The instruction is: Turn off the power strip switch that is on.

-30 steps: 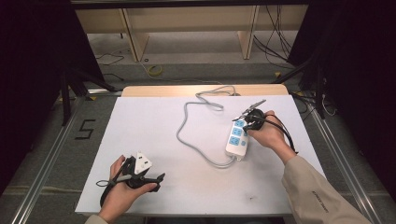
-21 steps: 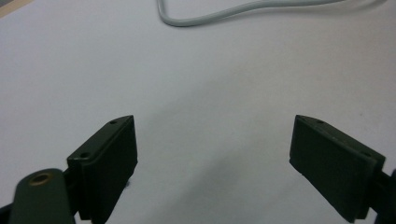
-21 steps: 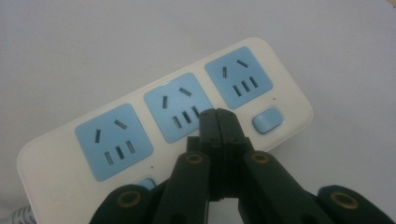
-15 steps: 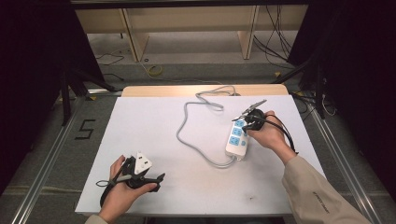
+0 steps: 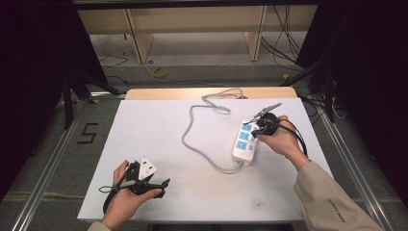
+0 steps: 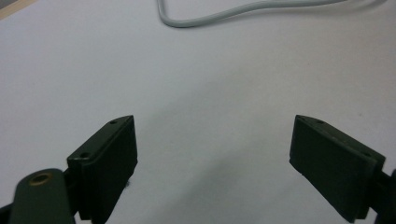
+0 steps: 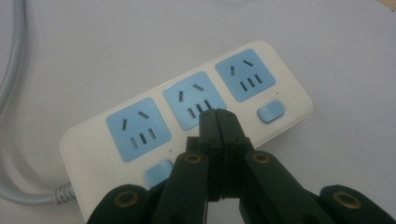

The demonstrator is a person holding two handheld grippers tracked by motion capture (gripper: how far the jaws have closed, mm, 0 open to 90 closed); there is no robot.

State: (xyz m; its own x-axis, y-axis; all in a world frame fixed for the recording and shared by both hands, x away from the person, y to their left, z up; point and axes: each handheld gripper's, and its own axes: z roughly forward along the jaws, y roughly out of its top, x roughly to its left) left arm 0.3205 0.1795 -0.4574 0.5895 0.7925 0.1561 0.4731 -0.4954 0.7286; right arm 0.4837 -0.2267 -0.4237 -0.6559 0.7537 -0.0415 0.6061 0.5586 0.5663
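Stillness is marking this moment: compared with the high-view pictures from a second and half a second back, nothing is shifting on the bench (image 5: 159, 120). The right gripper (image 5: 263, 126) is sitting where it was, at the far end of the power strip (image 5: 244, 142), and the left gripper (image 5: 144, 182) is resting at about seven o'clock on the bench, again unmoved.

In the right gripper view the right jaws are clenched flat against each other with nothing between them, and their joined tip is pointing at the strip's white face just below the middle blue socket (image 7: 193, 98), roughly where that socket's small switch would be; the jaws are covering that spot, so I cannot tell whether the tip is touching. Switches are showing beside the other two sockets, one blue switch (image 7: 271, 112) toward three o'clock in that view. In the left gripper view the left jaws are standing wide apart, released and empty, over bare white surface, with the grey cord (image 6: 243, 10) curving past at twelve o'clock.

The strip itself is lying at about three o'clock on the bench, its cord looping off toward twelve o'clock.

Judging by the pause and the closed tip, the right hand is probably pressing, or lining up to press, the middle switch, so that step is reading as in hand, not finished.
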